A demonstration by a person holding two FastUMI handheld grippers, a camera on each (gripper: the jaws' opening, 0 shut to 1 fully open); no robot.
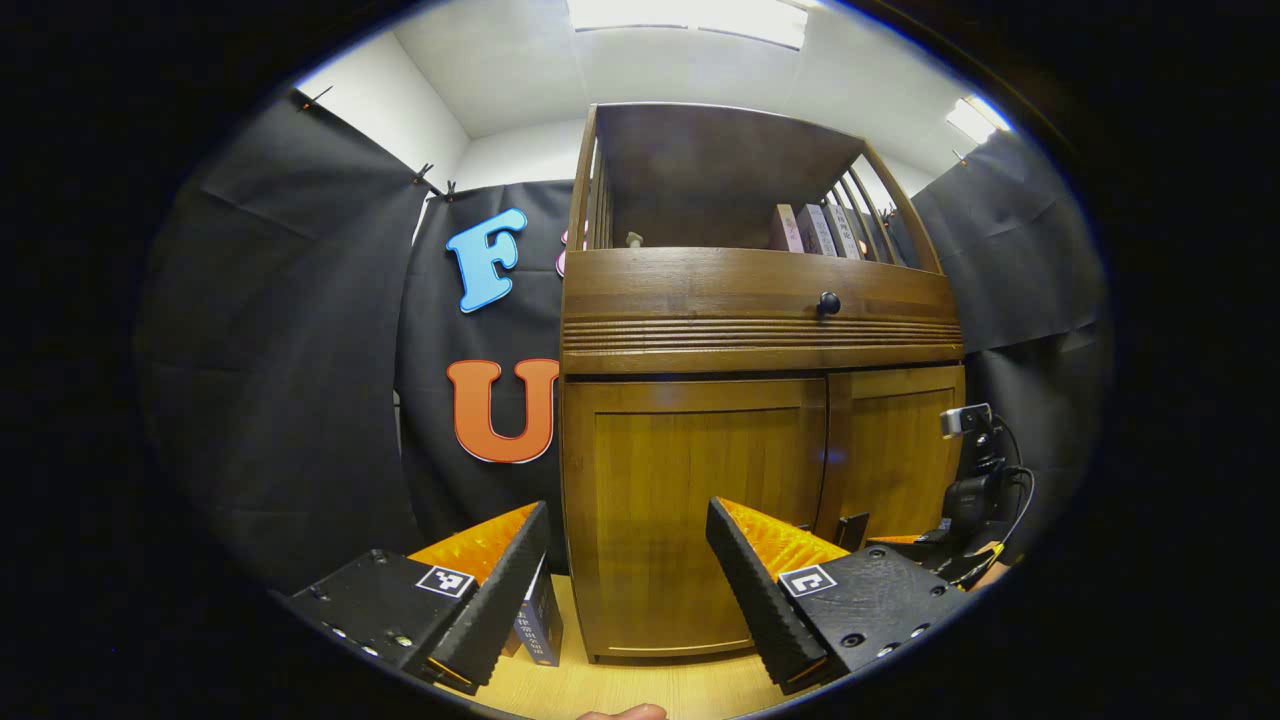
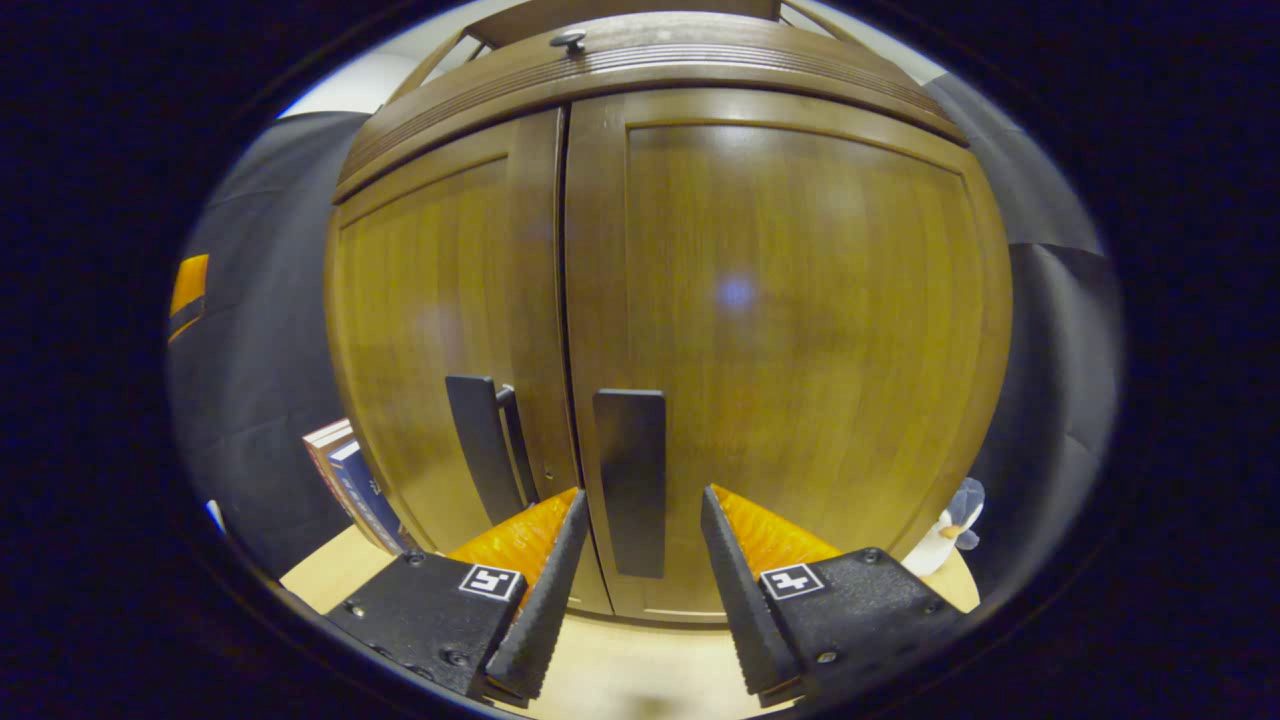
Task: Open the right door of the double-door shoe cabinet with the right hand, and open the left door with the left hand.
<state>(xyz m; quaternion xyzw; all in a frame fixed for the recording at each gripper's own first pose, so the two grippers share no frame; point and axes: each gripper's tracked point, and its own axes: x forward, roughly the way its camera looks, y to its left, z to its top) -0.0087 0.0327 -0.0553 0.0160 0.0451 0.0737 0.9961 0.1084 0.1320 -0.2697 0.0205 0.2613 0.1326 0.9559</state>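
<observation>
Jaws spread on both grippers; right gripper (image 2: 634,545) faces right door's handle (image 2: 630,480); no legible writing.

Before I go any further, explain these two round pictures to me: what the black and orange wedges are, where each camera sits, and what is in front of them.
No robot arm here: a person holds a two-finger gripper in each hand. Each gripper carries a fisheye camera looking forward along its own jaws, the black and orange wedges at the bottom.

The left gripper view comes from the left gripper, held back from the wooden shoe cabinet. Its jaws are open and hold nothing. The other gripper shows farther off, near the doors.

The right gripper view comes from the right gripper, close to the cabinet. Its jaws are open on either side of the right door's dark handle, not clamping it. The left door's handle is beside it. Both doors look closed.

Books stand left of the cabinet, and a small toy figure sits to its right.
</observation>
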